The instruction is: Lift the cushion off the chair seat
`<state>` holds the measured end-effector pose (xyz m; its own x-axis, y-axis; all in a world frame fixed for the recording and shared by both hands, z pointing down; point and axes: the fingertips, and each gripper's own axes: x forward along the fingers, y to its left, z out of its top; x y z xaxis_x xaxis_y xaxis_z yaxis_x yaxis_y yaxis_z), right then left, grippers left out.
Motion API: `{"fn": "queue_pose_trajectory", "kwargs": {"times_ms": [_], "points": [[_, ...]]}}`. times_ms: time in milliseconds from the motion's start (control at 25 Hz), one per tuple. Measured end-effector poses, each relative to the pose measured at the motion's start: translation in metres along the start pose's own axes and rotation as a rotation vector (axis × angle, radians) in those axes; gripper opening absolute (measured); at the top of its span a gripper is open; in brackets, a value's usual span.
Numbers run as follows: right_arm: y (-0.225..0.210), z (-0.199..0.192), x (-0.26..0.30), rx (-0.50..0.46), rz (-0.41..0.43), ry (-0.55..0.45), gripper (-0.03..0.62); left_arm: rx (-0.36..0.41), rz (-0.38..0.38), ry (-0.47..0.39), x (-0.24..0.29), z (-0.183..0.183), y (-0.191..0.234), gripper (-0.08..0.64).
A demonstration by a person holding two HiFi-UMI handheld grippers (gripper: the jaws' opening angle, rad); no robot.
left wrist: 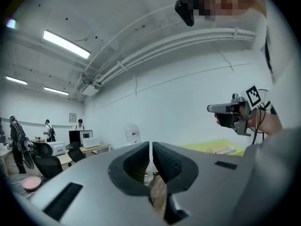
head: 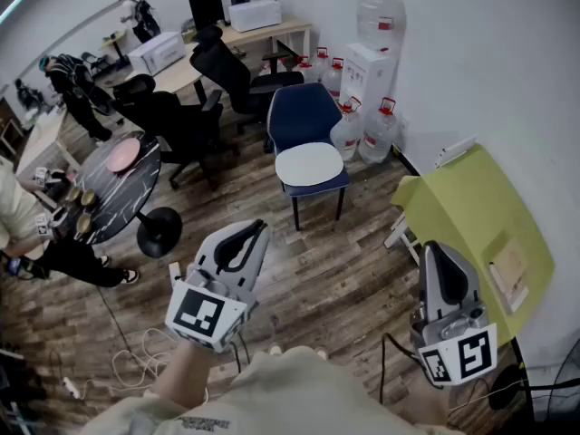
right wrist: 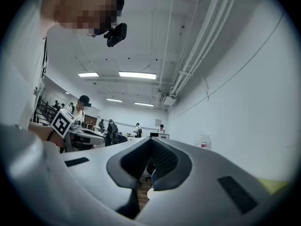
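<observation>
A blue chair [head: 306, 116] stands in the middle of the room on the wood floor, and a round white cushion [head: 309, 164] lies flat on its seat. My left gripper [head: 256, 228] is held in the air well short of the chair, down and to the left of it, shut with nothing in it. My right gripper [head: 430, 247] hangs to the chair's lower right, also shut and empty. In the left gripper view the left gripper's [left wrist: 150, 150] jaws meet, and the right gripper [left wrist: 233, 113] shows beside it. The right gripper view shows the right gripper [right wrist: 149, 147] pressed closed.
A yellow-green table [head: 480, 211] stands close on the right. Several water jugs [head: 362, 130] sit behind the chair by the wall. Black office chairs [head: 186, 120] and a round black table [head: 118, 188] are at the left, with a person [head: 23, 220] beside them. Cables [head: 136, 352] lie on the floor.
</observation>
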<state>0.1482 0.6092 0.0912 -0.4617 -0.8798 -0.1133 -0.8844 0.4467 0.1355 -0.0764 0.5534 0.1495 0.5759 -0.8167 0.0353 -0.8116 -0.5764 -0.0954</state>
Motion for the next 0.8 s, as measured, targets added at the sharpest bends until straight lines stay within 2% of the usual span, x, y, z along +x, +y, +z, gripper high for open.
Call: {"fn": "queue_pose_trajectory", "kwargs": {"times_ms": [280,440,600,720,760,800], "points": [[-0.009,-0.010,-0.012,0.034,0.024,-0.008,0.015,0.009,-0.008,-0.009,0.007,-0.002,-0.024,0.035],[-0.012,-0.003,-0.028,0.094,0.093,-0.087,0.014,-0.010,-0.001,-0.001,0.010,-0.004,-0.036,0.035],[-0.022,-0.008,-0.034,0.066,0.105,-0.061,0.015,-0.009,0.013,-0.002,0.013,-0.003,-0.046,0.035],[-0.036,-0.013,-0.046,0.154,0.089,-0.064,0.015,-0.015,0.027,-0.027,0.011,0.000,-0.062,0.037],[-0.042,-0.015,-0.049,0.187,0.082,-0.071,0.047,-0.010,0.036,-0.039,0.012,0.000,-0.067,0.037],[-0.047,-0.017,-0.050,0.203,0.076,-0.073,0.170,0.001,0.047,-0.045,0.012,-0.001,-0.073,0.086]]}}
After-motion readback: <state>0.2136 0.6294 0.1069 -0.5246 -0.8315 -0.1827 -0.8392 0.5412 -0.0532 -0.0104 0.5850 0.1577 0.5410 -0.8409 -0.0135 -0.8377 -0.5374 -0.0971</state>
